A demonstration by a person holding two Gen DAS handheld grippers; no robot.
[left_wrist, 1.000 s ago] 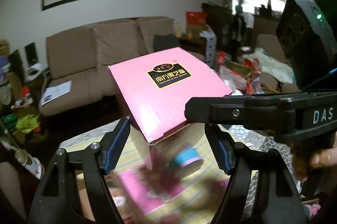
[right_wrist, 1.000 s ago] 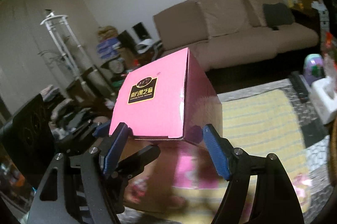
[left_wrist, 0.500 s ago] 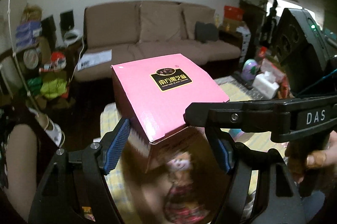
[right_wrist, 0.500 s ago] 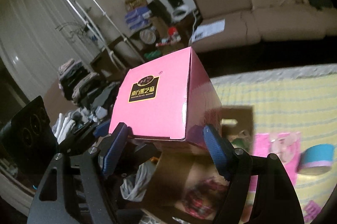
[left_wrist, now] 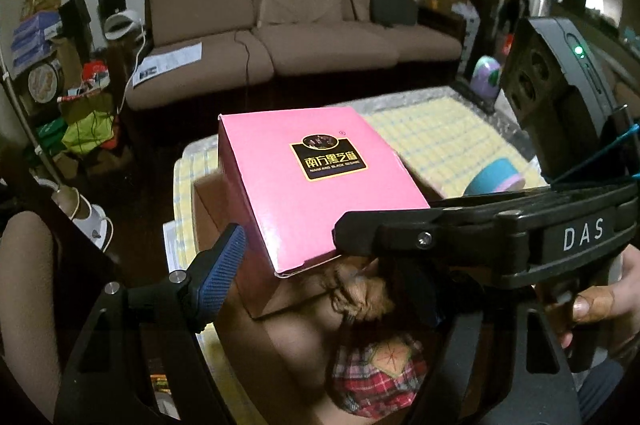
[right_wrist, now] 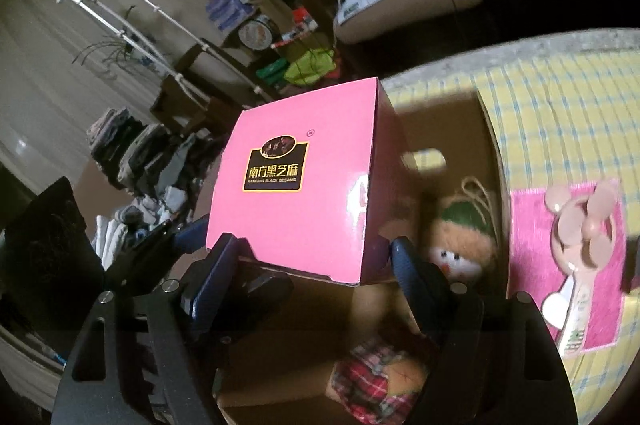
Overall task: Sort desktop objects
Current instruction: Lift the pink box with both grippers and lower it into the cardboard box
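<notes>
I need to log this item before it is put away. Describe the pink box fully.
The pink box is glossy cardboard, cube-like, with a black and gold label of Chinese characters on one face and a closed flap seam along its lower edge. It is held tilted in the air above an open cardboard box with soft toys in it. Both the right tool and the left tool bracket its lower part; actual pad contact is unclear.

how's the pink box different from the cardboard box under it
The pink box is glossy pink with a black and gold label; the cardboard box is plain brown. The pink box is closed and held in the air, with the right gripper closed on it; the cardboard box sits open on the checked cloth, soft toys inside. The pink box looks smaller. Both are card boxes.
</notes>
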